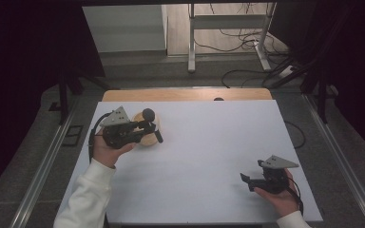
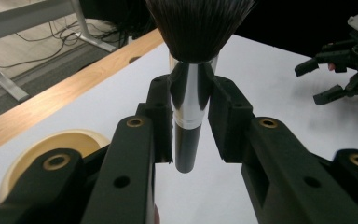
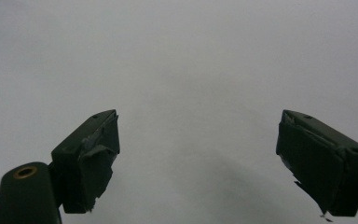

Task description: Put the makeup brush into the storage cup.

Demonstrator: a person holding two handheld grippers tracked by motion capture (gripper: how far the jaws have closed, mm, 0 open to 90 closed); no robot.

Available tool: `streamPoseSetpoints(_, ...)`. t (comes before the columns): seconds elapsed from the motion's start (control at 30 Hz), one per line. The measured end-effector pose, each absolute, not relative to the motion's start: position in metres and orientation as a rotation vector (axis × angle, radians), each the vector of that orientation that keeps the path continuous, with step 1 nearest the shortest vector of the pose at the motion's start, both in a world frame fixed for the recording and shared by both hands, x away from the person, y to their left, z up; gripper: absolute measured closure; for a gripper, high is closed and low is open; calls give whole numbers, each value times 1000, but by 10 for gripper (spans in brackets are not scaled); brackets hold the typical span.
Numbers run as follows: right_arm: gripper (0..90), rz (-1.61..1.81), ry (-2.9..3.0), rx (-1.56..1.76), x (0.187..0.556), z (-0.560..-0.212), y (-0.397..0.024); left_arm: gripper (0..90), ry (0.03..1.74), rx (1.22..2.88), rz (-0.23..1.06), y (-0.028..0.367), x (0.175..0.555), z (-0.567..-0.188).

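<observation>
The makeup brush (image 2: 191,93) stands between the jaws of the left tongs (image 2: 191,122), which clamp its silver ferrule and black handle just above and beside the round wooden dish (image 1: 147,133) at the far left of the white worktop (image 1: 209,156). The right tongs (image 3: 198,158), well apart from the dish toward the near right corner, are spread wide with nothing between them. The bristle tips are cut off in the left gripper view.

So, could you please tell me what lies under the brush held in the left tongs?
Under the brush, clamped by the left tongs, bare white table shows; a pale round dish sits beside it, its inside mostly hidden by the tongs.
</observation>
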State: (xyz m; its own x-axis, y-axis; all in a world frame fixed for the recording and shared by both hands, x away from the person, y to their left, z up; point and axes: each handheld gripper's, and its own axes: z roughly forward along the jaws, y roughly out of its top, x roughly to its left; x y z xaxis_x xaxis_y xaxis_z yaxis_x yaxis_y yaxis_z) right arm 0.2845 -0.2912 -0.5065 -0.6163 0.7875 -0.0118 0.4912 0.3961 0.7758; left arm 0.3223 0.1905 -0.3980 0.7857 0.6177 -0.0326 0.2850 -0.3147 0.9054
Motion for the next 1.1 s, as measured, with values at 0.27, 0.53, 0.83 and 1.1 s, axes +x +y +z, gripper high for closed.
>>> streamPoseSetpoints(0.27,141,1078,2282,1103,285,-507,-291,708,704,1889,399,197,326,-396)
streamPoseSetpoints(0.53,141,1076,2283,1102,285,-507,-291,708,730,1868,412,204,330,-393)
streamPoseSetpoints(0.83,140,1075,2284,1103,285,-507,-291,709,758,1848,421,211,335,-389)
streamPoseSetpoints(1.1,140,1075,2284,1104,285,-507,-291,709,764,1849,434,213,339,-385)
